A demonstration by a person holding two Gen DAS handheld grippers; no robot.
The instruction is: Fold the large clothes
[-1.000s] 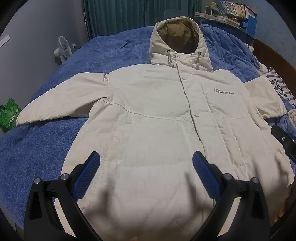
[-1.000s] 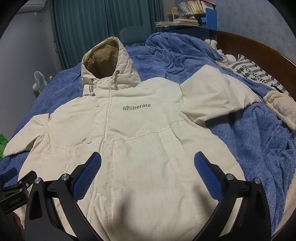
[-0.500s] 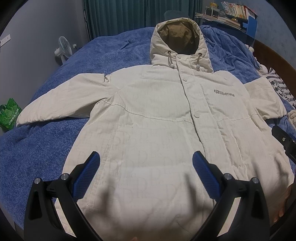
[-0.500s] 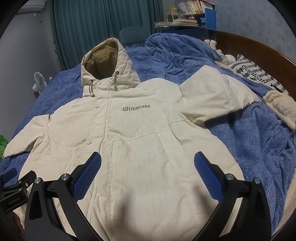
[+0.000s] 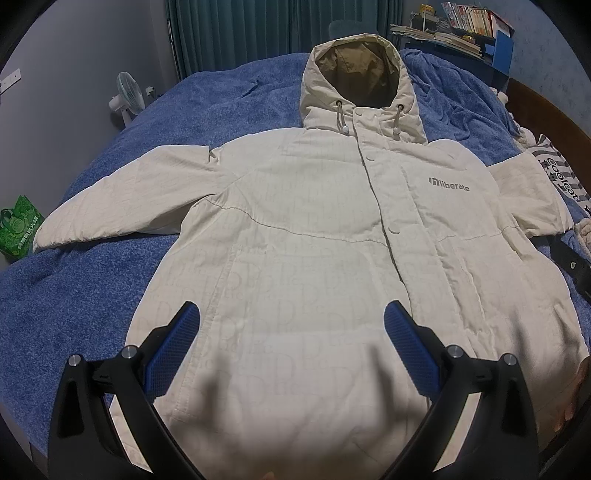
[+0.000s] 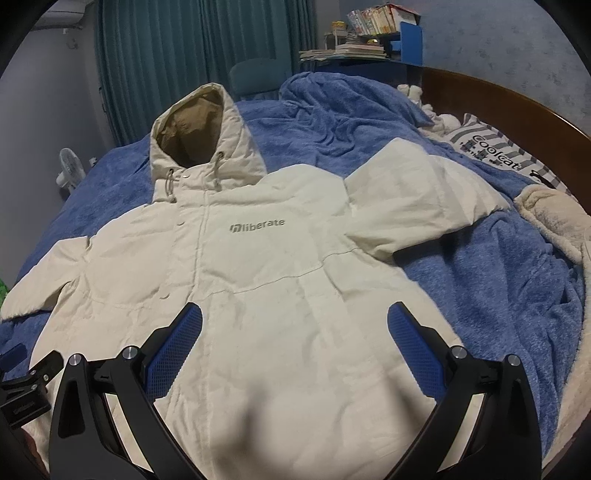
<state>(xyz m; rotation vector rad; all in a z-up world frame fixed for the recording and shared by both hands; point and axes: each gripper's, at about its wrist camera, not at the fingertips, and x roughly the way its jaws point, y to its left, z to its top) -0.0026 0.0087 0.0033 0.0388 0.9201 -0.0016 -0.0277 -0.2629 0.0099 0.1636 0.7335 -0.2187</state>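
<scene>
**A:** Got a big cream-white padded hooded jacket [image 5: 306,236] spread flat, front side up, on a fuzzy blue blanket [image 5: 221,99] covering the bed. Snapped shut down the middle, grey "liberate" logo [image 5: 448,183] on the chest, tan-lined hood [image 6: 199,136] pointing away toward the teal curtains [image 6: 184,55]. Not folded anywhere yet.

**B:** Sleeves?

**A:** Both stuck out sideways. One sleeve [image 5: 122,199] lying long across the blanket toward a green bag [image 5: 18,225]; other sleeve [image 6: 417,203] angled up near a striped "Coolcat" pillow [image 6: 498,155].

**B:** And the grippers?

**A:** Left gripper [image 5: 291,347] hovering over the lower half of the jacket, blue-padded fingers [image 5: 173,354] spread wide, nothing between them. Right gripper [image 6: 295,350] same deal: wide apart, gripping nothing, over the lower front. Can't tell for sure about touching the fabric, but looks like shadows only.

**B:** Anything else around?

**A:** Small white fan [image 5: 127,98] by the wall, stacked books on a blue shelf [image 6: 369,33], fluffy cream throw [image 6: 554,229] at the far edge, brown wooden headboard [image 6: 517,103] behind the pillow.
</scene>
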